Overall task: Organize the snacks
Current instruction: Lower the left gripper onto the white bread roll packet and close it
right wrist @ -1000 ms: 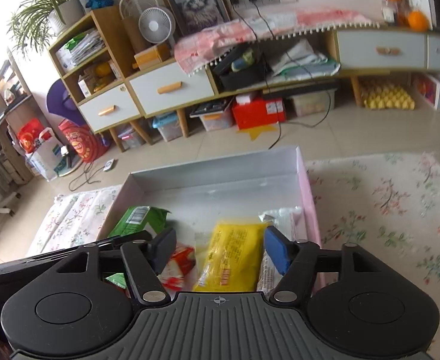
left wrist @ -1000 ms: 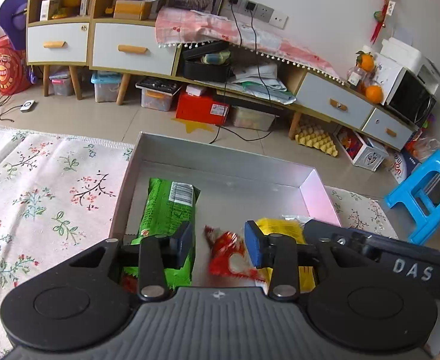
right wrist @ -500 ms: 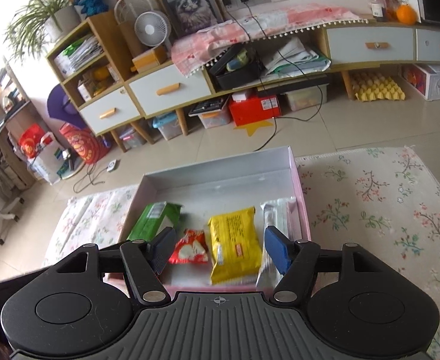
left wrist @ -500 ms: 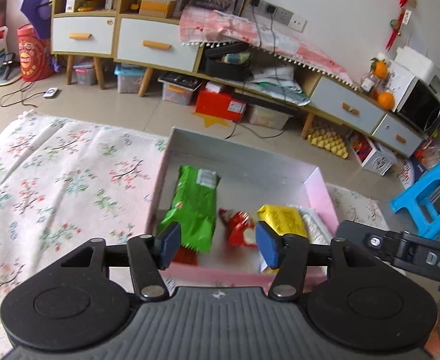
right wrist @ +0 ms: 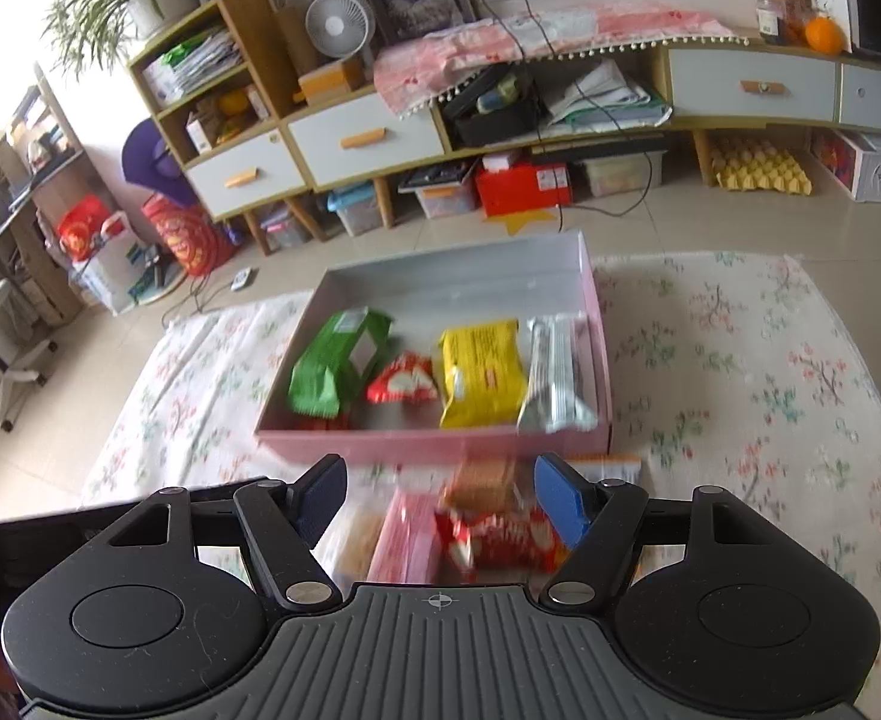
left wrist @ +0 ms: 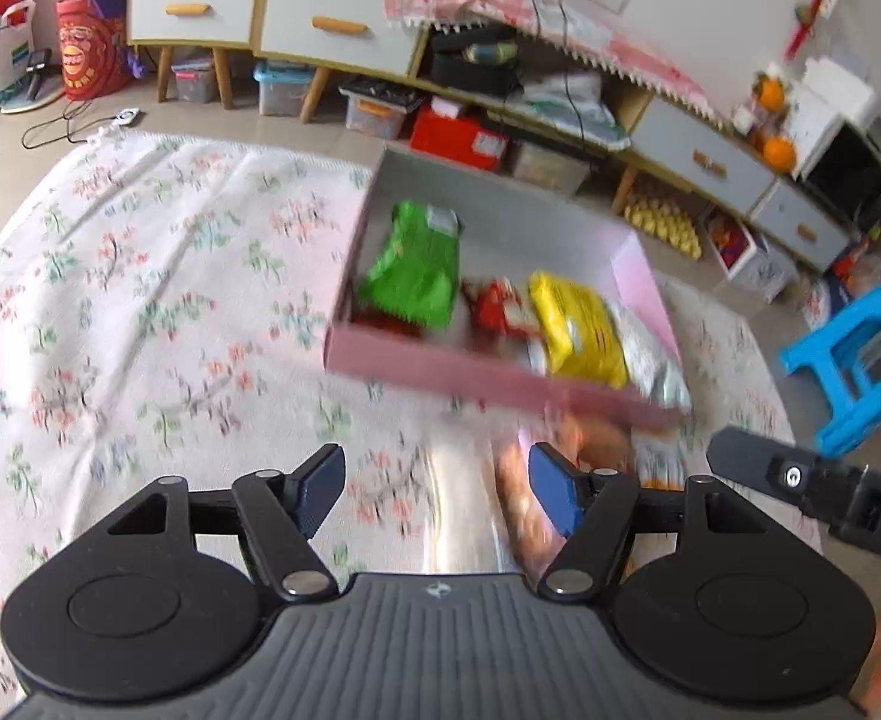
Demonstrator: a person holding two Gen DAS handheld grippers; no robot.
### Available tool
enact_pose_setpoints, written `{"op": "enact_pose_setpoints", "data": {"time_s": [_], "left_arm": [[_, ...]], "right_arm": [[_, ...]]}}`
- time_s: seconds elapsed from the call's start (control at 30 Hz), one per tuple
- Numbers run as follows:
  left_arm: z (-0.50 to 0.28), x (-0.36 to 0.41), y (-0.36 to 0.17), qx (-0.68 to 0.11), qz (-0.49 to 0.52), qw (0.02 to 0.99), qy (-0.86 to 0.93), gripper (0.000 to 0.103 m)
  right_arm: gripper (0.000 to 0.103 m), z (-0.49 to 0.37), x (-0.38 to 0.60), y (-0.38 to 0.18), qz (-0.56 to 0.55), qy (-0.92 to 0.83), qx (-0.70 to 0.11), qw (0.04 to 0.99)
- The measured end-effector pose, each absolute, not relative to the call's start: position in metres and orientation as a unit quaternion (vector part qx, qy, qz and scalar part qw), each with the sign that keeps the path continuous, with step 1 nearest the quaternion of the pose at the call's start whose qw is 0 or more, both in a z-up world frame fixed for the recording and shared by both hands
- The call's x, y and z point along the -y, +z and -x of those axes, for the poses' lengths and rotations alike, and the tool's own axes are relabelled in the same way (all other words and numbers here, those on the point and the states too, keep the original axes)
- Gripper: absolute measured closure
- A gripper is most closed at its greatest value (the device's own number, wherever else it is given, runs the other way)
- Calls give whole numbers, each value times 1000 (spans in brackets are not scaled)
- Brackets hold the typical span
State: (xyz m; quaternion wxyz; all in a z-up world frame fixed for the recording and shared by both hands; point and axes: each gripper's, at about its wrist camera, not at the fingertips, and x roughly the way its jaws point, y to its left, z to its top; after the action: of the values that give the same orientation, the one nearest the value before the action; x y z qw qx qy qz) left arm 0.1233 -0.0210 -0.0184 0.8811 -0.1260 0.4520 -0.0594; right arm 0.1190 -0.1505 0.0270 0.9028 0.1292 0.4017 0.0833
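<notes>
A pink box [right wrist: 434, 438] on the floral cloth holds a green pack [right wrist: 338, 360], a small red pack [right wrist: 401, 384], a yellow pack [right wrist: 482, 375] and a silver pack [right wrist: 551, 378] side by side. The same box [left wrist: 440, 369] shows in the left wrist view. In front of it lie loose snacks: a red pack [right wrist: 500, 540], a brown biscuit pack [right wrist: 482, 486] and a pink pack [right wrist: 407, 540]. My right gripper [right wrist: 440, 504] hovers over these, jaws opening, gripping nothing. My left gripper [left wrist: 434, 486] is back from the box, jaws opening and empty.
The floral cloth [left wrist: 140, 300] spreads wide to the left of the box. A blue stool [left wrist: 860, 360] stands at the right. Cabinets with drawers [right wrist: 368, 138], storage bins and a red carton [right wrist: 521, 189] line the far wall beyond a strip of tiled floor.
Both grippers have drawn back from over the box towards the near side. The left jaws have widened, leaving the small red pack in the box. Loose snacks before the box came into view.
</notes>
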Motion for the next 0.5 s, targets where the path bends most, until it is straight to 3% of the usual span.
{"op": "enact_pose_setpoints", "data": {"time_s": [0.5], "left_arm": [[-96, 26, -51, -503, 149, 849, -66, 35]], "right_arm": [[29, -85, 148, -3, -128, 65, -449, 882]]}}
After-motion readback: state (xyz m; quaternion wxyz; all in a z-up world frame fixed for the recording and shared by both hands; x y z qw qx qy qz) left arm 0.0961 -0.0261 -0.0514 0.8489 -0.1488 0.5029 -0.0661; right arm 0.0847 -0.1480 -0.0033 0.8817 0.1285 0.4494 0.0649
